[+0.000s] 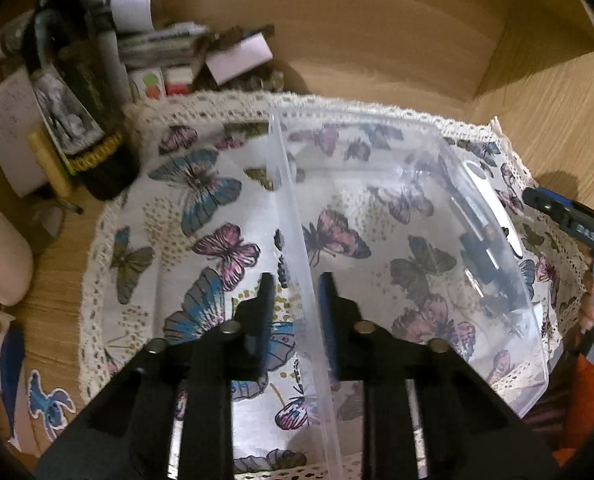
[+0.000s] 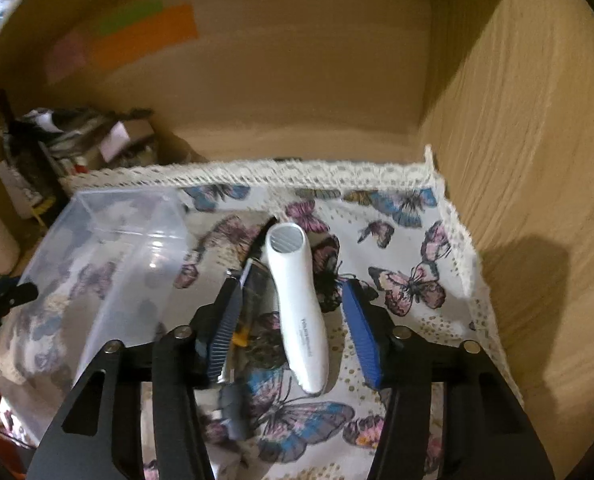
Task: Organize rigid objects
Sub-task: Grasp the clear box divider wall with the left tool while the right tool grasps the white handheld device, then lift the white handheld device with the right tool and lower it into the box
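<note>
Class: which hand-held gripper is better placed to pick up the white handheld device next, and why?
Right hand-held gripper: the white handheld device lies between its open jaws. The left hand-held gripper straddles the clear plastic box wall.

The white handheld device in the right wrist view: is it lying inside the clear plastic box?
No. The white handheld device lies on the butterfly cloth, to the right of the clear plastic box.

Between my left jaws, a clear glossy plastic bin wall; between my right, a smooth white plastic trimmer; beneath, matt lace-edged butterfly cloth.
</note>
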A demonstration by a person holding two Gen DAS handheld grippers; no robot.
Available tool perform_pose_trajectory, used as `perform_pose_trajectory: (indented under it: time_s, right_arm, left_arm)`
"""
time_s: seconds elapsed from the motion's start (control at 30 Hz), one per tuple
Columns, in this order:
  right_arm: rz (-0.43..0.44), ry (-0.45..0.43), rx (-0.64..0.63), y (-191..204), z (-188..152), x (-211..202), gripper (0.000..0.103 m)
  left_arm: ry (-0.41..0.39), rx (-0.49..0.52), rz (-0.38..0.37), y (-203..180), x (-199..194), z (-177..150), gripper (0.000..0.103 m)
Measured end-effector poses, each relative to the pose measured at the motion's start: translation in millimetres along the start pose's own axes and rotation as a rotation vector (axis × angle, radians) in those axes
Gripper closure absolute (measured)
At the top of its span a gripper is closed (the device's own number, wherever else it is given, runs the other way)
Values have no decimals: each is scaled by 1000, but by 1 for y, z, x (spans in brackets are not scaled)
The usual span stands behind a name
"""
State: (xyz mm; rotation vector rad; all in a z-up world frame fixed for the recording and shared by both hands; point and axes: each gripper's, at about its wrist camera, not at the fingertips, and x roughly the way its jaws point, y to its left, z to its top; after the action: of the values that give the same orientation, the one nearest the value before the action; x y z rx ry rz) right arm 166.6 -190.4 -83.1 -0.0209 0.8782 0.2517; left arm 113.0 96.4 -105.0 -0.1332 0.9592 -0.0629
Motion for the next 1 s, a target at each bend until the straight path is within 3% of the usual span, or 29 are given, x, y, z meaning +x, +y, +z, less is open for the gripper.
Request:
perform_pose_trajectory:
  time_s: [0.17,0.43,0.53,0.73,1.0]
  right_arm:
    - [15,109,15,-3,6,37,63]
    - [4,226,-21,1,14,82,63]
    - [-4,248,-24,1,13,93,71]
    - [6,187,-10,2,16,75,73]
    - [-4,22,-44,15,25,1,73]
  left_arm:
    - [35,-25,-46,3,9,0,89]
    - [26,-13,-35,2,12,1,89]
    - [23,-11,-31,2,12,2,89]
    - [21,-2,-25,3,12,1,90]
    - [5,19,-2,-1,11,-1,91]
